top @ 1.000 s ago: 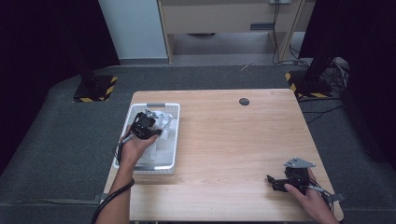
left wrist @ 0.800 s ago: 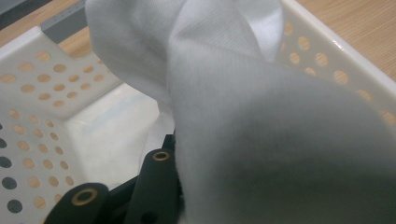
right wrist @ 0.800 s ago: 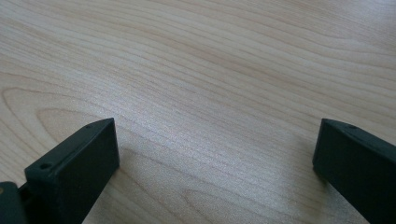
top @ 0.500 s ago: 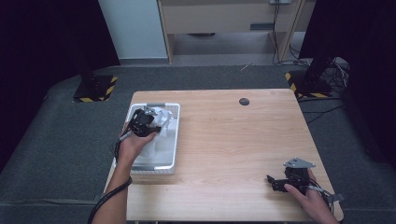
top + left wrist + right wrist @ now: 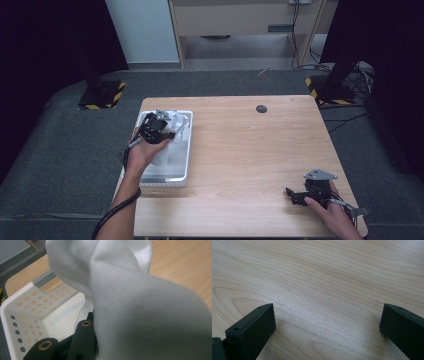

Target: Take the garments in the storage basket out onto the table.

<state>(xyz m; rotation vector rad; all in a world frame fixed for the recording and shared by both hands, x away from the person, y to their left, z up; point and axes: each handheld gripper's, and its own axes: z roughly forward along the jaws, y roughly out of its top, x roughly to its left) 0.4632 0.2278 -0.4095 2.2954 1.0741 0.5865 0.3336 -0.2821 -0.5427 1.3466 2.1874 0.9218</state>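
A white cloth (image 5: 140, 305) hangs bunched in front of the left gripper view, draped over its black jaws. My left gripper (image 5: 156, 129) is shut on this white cloth (image 5: 176, 123) above the far half of a white perforated basket (image 5: 175, 172) at the table's left side. One jaw shows at the lower left of the left gripper view; the other is hidden by the fabric. Near the table's front right corner, my right gripper (image 5: 298, 196) lies low over the wood. In its own view the right gripper (image 5: 328, 315) stands open with bare table between the jaws.
The basket's perforated wall (image 5: 27, 312) and inner floor show below the cloth. A small dark round disc (image 5: 261, 108) lies near the table's far edge. The wooden tabletop (image 5: 250, 155) spreads between the two hands. Dark floor and yellow-black stand bases surround the table.
My left gripper has risen a little over the basket with the cloth in it. The right gripper has stayed in place.
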